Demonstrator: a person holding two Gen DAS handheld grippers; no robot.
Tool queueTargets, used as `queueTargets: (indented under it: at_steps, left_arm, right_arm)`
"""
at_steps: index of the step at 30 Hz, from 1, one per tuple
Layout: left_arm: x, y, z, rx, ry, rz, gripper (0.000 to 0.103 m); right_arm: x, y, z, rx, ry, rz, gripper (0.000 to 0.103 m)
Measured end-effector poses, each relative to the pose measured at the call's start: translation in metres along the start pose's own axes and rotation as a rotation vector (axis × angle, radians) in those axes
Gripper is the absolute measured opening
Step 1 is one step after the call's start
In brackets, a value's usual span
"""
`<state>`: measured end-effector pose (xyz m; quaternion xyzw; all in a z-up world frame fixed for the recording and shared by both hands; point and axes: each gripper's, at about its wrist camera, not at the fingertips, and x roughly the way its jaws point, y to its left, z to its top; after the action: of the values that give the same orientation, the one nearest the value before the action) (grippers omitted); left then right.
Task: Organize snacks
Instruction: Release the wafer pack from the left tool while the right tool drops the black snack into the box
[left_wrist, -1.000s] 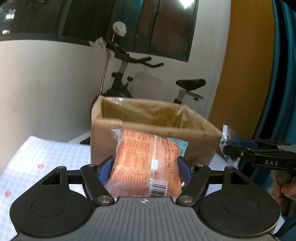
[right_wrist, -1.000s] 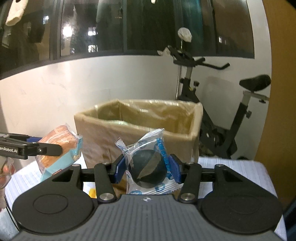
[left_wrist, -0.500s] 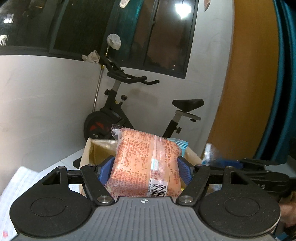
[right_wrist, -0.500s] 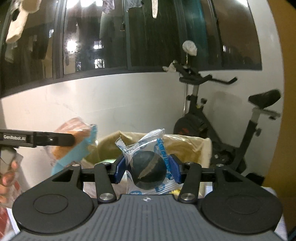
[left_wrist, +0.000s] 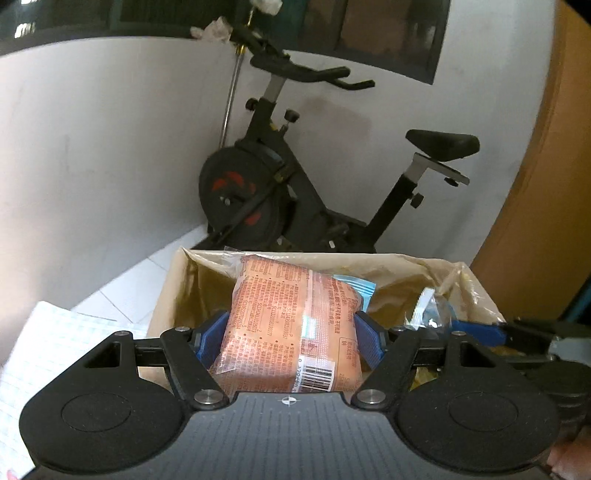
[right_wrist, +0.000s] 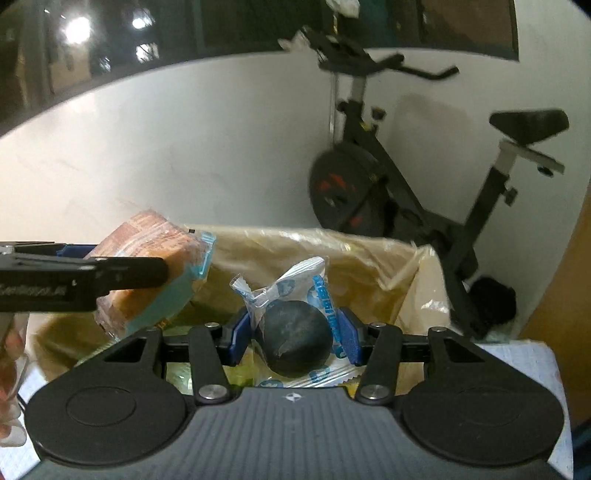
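Observation:
My left gripper (left_wrist: 291, 334) is shut on an orange snack packet (left_wrist: 295, 325) with a barcode, held over the open cardboard box (left_wrist: 166, 295), whose inside has a crinkled brown plastic lining. My right gripper (right_wrist: 293, 332) is shut on a clear wrapper with blue print that holds a dark round snack (right_wrist: 295, 338), also above the box (right_wrist: 369, 266). In the right wrist view the left gripper (right_wrist: 140, 275) comes in from the left with the orange packet (right_wrist: 147, 266). In the left wrist view the right gripper (left_wrist: 476, 332) reaches in from the right with its wrapper (left_wrist: 428, 314).
A black exercise bike (left_wrist: 280, 192) stands against the white wall behind the box. A white gridded cloth (left_wrist: 55, 339) covers the table around the box. An orange panel (left_wrist: 535, 221) rises at the right. Some yellowish packets (right_wrist: 184, 373) lie inside the box.
Both grippers have travelled forward from in front of the box to above its open top, each keeping its snack. The box front has dropped out of sight and its inside now shows.

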<state>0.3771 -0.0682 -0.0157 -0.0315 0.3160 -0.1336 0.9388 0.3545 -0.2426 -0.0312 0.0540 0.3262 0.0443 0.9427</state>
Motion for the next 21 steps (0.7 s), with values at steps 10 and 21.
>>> queueTargets:
  at_steps: [10,21]
  left_arm:
    - [0.001,0.005,0.002,-0.001,-0.014,-0.001,0.082]
    - [-0.061,0.002,-0.02,0.063,-0.1,-0.001,0.082]
  right_arm:
    - [-0.002,-0.014,0.003,0.098,-0.039,0.005,0.075]
    - [-0.052,0.0,-0.011,0.068,-0.113,0.028,0.074]
